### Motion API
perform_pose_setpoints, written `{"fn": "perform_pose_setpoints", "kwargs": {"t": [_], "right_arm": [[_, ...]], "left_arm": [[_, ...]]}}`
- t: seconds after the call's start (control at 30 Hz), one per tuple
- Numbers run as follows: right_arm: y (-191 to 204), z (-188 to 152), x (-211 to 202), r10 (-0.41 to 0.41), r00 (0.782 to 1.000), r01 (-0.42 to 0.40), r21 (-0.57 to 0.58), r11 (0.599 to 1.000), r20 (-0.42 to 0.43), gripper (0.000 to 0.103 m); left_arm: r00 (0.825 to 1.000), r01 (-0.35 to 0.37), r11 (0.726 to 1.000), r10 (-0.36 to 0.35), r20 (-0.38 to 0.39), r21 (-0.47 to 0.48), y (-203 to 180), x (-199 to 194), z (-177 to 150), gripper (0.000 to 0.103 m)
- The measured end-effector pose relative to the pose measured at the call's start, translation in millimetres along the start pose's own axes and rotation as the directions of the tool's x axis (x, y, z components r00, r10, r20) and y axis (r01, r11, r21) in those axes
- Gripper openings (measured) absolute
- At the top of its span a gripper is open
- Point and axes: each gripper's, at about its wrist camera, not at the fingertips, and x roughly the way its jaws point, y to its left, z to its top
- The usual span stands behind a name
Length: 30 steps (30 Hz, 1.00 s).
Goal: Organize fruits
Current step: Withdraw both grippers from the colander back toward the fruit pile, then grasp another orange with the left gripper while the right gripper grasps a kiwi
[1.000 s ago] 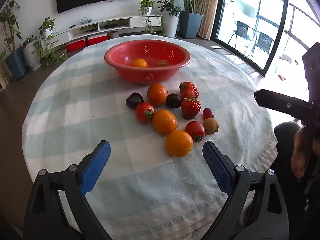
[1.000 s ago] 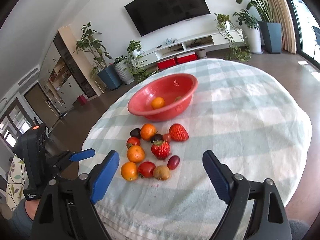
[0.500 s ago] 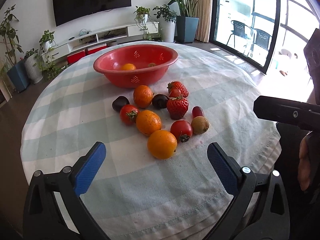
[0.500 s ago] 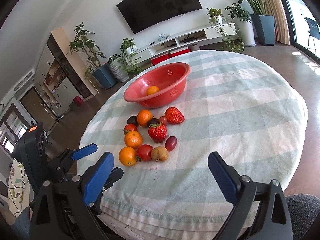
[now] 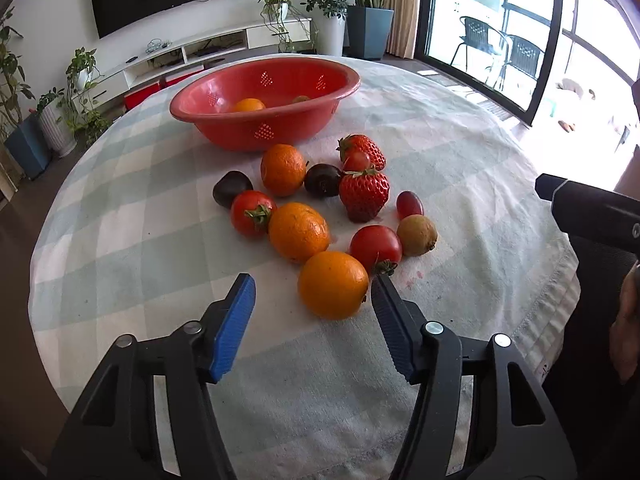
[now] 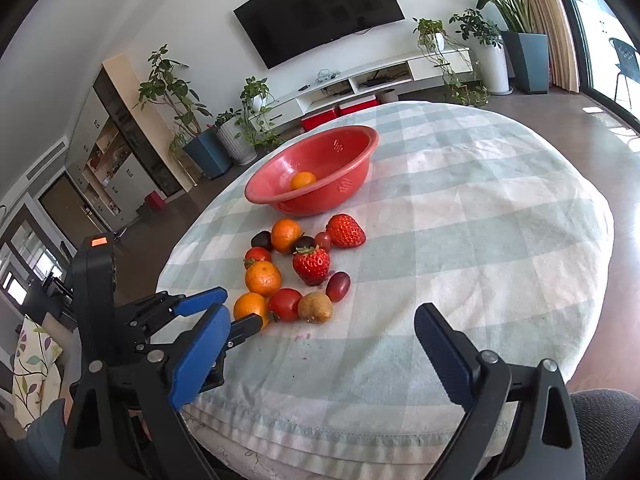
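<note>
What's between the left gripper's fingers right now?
The nearest orange, on the cloth. The left gripper is closing round it; its right pad looks at the skin, the left still apart. Left wrist view shows it.

Wall television [image 6: 320,12] (dark) above potted plants [image 6: 256,120].

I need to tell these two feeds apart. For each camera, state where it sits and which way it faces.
Left wrist: on the left hand-held gripper, facing down over the nearest orange to the bowl; jaws closing, not yet touching the orange; the right gripper's finger at right.
Right wrist: on the right hand-held gripper, open, looking across the tablecloth; left gripper at lower left.
Shared: fruit, bowl, TV.
</note>
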Motion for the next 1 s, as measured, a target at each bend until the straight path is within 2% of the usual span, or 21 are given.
{"fn": "perform_pose_setpoints", "kwargs": {"t": [0.4,0.43,0.5,0.63,1.0], "right_arm": [[3,-1,3,0.000,1.000,-0.001,-0.010,1.000,-0.010,0.094],[3,-1,3,0.000,1.000,0.000,-0.011,1.000,-0.010,0.093],[3,-1,3,0.000,1.000,0.000,-0.011,1.000,-0.012,0.093],[3,-3,4,-0.002,1.000,0.001,-0.019,1.000,-0.019,0.091],[7,-4,9,-0.023,0.999,0.021,-0.044,0.999,-0.045,0.086]], "left_arm": [[0.998,0.067,0.998,-0.066,-0.016,0.016,-4,11,3,0.058],[0.997,0.074,0.997,-0.074,-0.011,0.012,-4,12,3,0.056],[0.996,0.091,0.996,-0.091,-0.009,0.008,-2,12,4,0.044],[0.995,0.102,0.995,-0.102,-0.003,0.007,1,13,4,0.037],[0.994,0.110,0.994,-0.110,0.007,0.001,5,10,-1,0.036]]}}
